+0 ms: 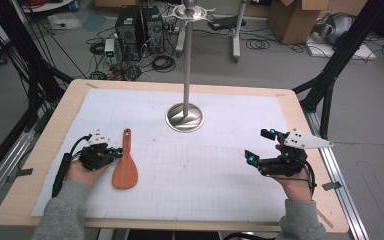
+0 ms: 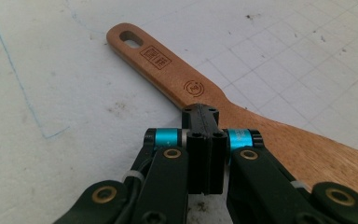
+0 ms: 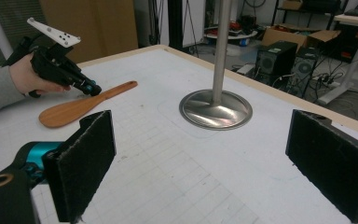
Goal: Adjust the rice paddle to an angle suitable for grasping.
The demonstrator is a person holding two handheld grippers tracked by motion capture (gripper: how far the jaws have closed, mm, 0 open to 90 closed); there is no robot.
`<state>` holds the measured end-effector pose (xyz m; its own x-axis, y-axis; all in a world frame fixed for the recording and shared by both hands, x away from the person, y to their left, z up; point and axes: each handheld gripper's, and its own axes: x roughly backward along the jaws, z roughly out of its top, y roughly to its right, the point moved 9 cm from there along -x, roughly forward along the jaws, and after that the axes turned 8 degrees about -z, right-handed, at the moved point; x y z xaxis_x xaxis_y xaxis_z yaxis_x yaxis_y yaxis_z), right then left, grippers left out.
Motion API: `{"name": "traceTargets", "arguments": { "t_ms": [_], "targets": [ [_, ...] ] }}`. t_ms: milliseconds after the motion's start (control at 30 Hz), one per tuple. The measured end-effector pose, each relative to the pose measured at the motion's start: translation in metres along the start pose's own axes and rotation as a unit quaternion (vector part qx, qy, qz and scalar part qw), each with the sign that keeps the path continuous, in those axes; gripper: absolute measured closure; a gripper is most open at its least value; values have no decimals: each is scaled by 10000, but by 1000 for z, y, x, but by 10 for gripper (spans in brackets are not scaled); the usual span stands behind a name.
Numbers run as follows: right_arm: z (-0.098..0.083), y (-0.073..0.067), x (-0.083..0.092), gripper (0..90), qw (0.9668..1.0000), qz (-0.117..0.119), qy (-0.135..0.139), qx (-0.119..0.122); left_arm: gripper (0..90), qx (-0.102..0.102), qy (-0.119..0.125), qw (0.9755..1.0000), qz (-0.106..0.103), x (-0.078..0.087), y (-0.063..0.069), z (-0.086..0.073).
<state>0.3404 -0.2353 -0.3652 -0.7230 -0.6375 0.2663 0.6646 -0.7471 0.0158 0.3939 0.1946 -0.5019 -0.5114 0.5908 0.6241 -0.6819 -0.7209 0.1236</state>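
Observation:
A wooden spatula (image 1: pixel 125 167) lies flat on the white gridded mat, handle pointing away from the person. My left gripper (image 1: pixel 117 152) is low beside its neck with the jaws pressed together. In the left gripper view the shut jaw tips (image 2: pixel 200 112) rest at the spatula (image 2: pixel 177 74) where handle meets blade, nothing between them. The right gripper view shows the left gripper (image 3: pixel 93 89) tipped down at the spatula (image 3: pixel 81 106). My right gripper (image 1: pixel 257 145) hovers at the right of the mat, jaws wide apart and empty (image 3: pixel 214 163).
A metal stand with a round base (image 1: pixel 184 118) and a tall pole rises at the mat's far middle; its base (image 3: pixel 216 109) lies ahead of the right gripper. The wooden table edge (image 1: pixel 45 150) borders the mat. Computers, cables and boxes lie on the floor beyond.

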Motion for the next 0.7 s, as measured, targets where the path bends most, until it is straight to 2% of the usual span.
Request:
{"name": "traceTargets", "arguments": {
  "t_ms": [267, 533, 700],
  "targets": [
    [-4, 0, 0, 70, 9999, 31, -99, -26, 897, 67, 69, 9998, -165, -5, 4, 3],
    [-8, -5, 0, 70, 9997, 104, -227, 21, 897, -187, -120, 9991, -372, -16, 22, 10],
    [-9, -4, 3, 70, 9996, 99, -253, 2, 897, -254, -171, 9984, -471, -22, 29, 14]
  ]
}}
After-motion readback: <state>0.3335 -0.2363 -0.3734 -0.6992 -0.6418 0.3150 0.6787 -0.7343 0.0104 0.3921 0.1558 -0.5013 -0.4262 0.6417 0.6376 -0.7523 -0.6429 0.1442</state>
